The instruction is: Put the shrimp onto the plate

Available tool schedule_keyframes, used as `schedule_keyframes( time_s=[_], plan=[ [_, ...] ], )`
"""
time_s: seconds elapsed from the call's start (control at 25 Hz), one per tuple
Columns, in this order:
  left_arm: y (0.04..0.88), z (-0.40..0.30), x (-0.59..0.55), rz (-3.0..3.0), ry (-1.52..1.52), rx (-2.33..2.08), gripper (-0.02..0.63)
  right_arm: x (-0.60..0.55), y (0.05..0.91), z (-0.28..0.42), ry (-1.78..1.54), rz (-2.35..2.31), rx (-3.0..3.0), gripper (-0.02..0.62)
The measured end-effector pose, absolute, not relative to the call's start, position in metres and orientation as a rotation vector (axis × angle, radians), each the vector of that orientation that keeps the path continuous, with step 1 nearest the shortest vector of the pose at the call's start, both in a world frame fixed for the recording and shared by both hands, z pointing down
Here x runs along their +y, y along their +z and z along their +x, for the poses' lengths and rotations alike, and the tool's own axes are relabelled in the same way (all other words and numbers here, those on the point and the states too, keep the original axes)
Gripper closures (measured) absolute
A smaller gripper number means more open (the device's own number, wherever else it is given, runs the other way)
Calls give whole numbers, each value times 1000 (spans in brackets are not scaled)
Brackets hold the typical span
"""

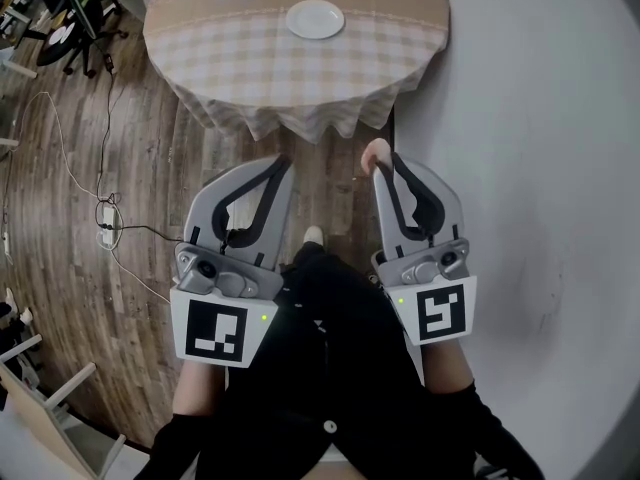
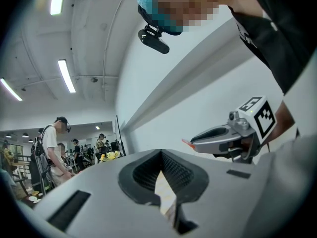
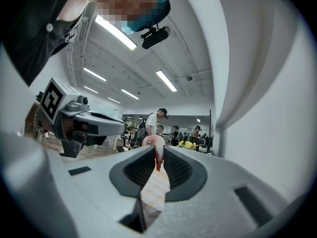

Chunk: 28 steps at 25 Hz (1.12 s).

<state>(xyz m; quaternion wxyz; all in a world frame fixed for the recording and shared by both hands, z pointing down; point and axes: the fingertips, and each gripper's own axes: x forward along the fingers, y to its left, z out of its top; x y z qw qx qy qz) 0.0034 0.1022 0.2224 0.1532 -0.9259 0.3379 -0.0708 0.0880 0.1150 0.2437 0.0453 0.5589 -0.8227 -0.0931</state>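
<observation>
Ahead of you stands a round table (image 1: 230, 68) under a beige checked cloth. It sits on a wooden plank floor (image 1: 60, 258), where a white power strip (image 1: 106, 224) lies off to your left and a black office chair (image 1: 75, 13) stands beyond it, near the table's left side. A plain white wall (image 1: 540, 148) runs along your right, and deeper in the room you have long ceiling lights (image 2: 66, 76), several standing people (image 2: 51, 145) and a small yellow cluster (image 2: 110, 156) too far off to identify.
</observation>
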Motion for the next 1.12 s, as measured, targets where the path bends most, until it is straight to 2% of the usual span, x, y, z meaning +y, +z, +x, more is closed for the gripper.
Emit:
schedule_keyframes(
  time_s=[1.12],
  plan=[
    [216,18,82,-2622,-167,1015,604,94,235,107,-345,1705,-2546,554]
  ],
)
